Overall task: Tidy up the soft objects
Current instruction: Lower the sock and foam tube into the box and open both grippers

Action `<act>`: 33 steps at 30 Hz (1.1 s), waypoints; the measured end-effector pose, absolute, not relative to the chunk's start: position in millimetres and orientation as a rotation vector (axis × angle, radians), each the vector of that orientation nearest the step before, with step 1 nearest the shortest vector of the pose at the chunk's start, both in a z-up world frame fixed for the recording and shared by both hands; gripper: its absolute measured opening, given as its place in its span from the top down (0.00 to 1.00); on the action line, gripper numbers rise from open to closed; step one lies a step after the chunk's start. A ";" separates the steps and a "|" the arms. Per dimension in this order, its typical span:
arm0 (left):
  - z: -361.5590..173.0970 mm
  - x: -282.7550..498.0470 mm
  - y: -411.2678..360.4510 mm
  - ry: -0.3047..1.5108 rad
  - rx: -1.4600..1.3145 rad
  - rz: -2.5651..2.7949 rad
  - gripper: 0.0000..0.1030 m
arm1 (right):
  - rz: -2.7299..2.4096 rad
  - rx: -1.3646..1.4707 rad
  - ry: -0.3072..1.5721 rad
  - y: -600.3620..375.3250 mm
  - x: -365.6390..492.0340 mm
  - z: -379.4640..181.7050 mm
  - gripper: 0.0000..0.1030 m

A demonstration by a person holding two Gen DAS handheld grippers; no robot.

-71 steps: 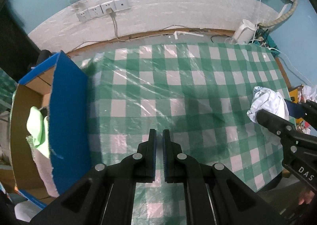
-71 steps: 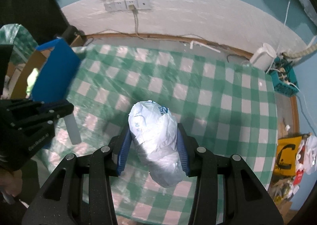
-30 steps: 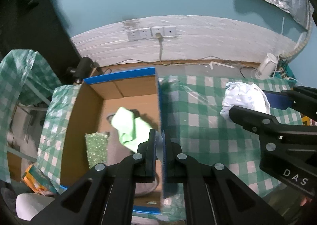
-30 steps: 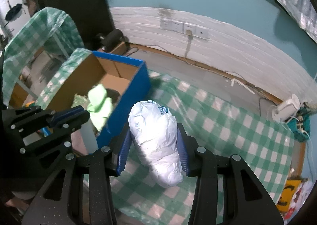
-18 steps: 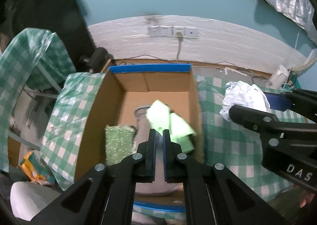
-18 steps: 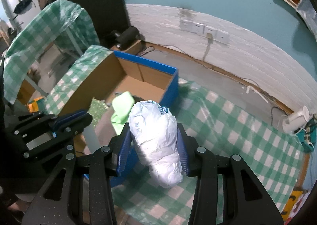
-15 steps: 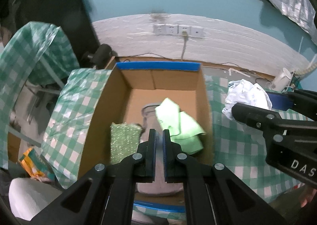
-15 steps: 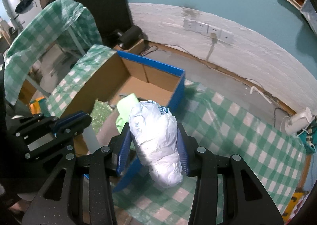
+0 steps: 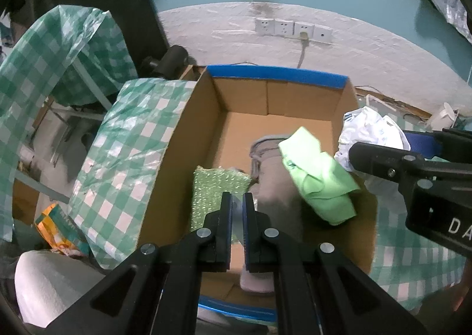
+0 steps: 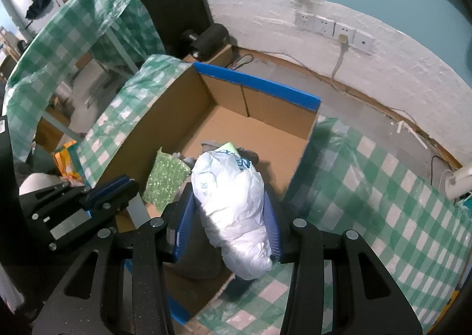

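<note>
Teal wall and a white brick band with sockets close off the far side; below them a green checked cloth covers my desk (image 10: 383, 187), and a cardboard box (image 9: 188, 140) with blue edges stands at its left end. Going left to right: my left gripper (image 9: 237, 202) hangs over the near part of the box with its jaws almost together, holding nothing that I can see. Under it lies a sparkly green sponge (image 9: 218, 184), then a grey cloth (image 9: 274, 184), then a light green cloth (image 9: 318, 175). My right gripper (image 10: 228, 202) is clamped on a crumpled white plastic bag (image 10: 233, 202), held above the box's near right corner.

I judge the risk to be dropping too soon: the bag's lower end overhangs the near wall, so it could catch the rim and fall outside. My two grippers are also near each other and might knock.

What lies under the bag is hidden, and the near wall of the box is cut off by my fingers.
</note>
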State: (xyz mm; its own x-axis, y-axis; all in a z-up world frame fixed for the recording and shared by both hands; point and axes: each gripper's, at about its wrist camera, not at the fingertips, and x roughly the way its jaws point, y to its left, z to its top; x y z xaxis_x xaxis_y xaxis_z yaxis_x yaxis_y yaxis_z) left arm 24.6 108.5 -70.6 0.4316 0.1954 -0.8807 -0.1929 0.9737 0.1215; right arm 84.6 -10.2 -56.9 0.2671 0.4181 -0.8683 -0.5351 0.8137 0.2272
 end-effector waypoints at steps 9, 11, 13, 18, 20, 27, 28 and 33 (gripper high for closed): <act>-81.9 28.3 121.0 1.125 0.005 0.292 0.85 | 0.673 -0.120 1.132 6.9 88.7 -61.7 0.55; -81.3 28.8 123.7 1.129 -0.011 0.301 0.82 | 0.665 -0.118 1.123 7.1 88.5 -59.8 0.50; -80.6 29.0 125.7 1.125 -0.018 0.305 0.73 | 0.656 -0.114 1.120 5.3 88.3 -58.5 0.42; -75.2 27.3 126.9 1.109 0.000 0.320 0.60 | 0.637 -0.101 1.110 -2.6 88.3 -52.8 0.42; -71.3 26.0 126.8 1.105 0.004 0.316 0.59 | 0.625 -0.091 1.102 -8.1 87.3 -49.0 0.41; -50.3 20.4 122.5 1.089 -0.005 0.287 0.43 | 0.580 -0.086 1.061 -32.5 75.6 -32.2 0.40; -46.5 19.0 121.8 1.081 -0.011 0.279 0.43 | 0.572 -0.084 1.054 -36.8 73.5 -29.3 0.40; -24.9 10.5 109.0 1.024 0.028 0.258 0.42 | 0.544 -0.069 1.017 -57.8 61.4 -13.0 0.40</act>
